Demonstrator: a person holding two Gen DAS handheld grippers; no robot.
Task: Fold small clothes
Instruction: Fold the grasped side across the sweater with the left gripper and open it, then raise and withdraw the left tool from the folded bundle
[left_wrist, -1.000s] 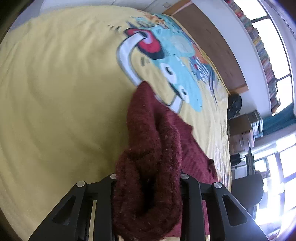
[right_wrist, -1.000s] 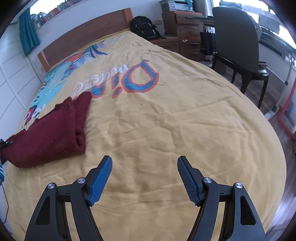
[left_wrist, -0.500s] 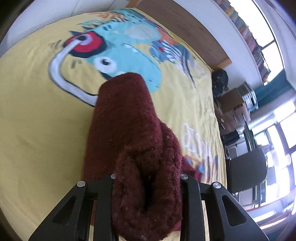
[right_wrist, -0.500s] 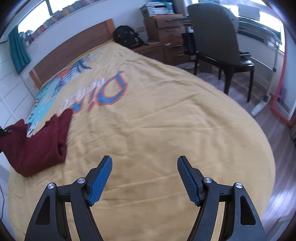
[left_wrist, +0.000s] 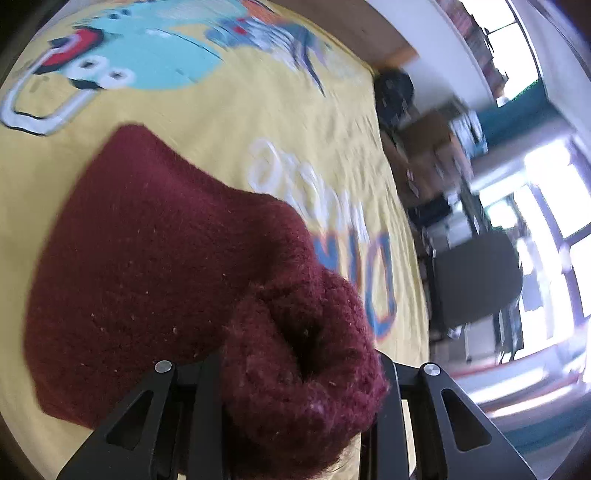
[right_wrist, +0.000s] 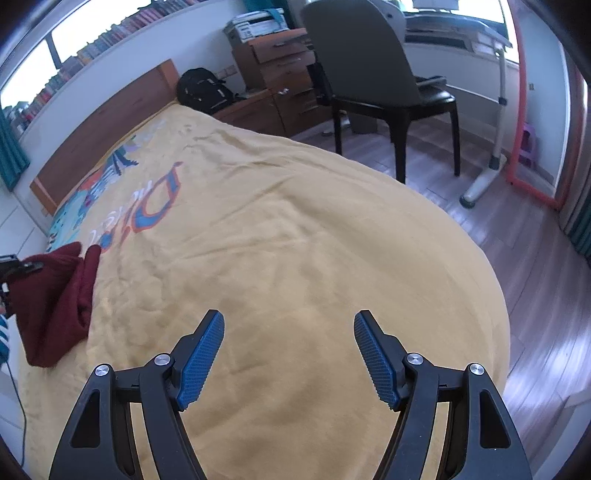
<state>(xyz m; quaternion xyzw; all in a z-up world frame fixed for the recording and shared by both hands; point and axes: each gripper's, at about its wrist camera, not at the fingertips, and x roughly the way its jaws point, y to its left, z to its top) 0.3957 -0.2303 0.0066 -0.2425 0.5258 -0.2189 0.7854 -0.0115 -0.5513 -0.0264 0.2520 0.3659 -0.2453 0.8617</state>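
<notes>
— What can we see in our left claw (left_wrist: 301, 373)?

— We see its jaws pinched tight on a bunched bit of the dark red sweater (left_wrist: 155, 258). The rest hangs down onto the yellow bed cover (right_wrist: 295, 240).

— And our right claw (right_wrist: 288, 354)?

— We see it wide open over the cover, holding nothing.

— Can we read the cover's writing (right_wrist: 147, 206)?

— Only big blue letters like "Di". The small white word is too blurry.

A bed (right_wrist: 314, 258) under a yellow printed cover bears a maroon knitted garment (right_wrist: 55, 295).
</notes>
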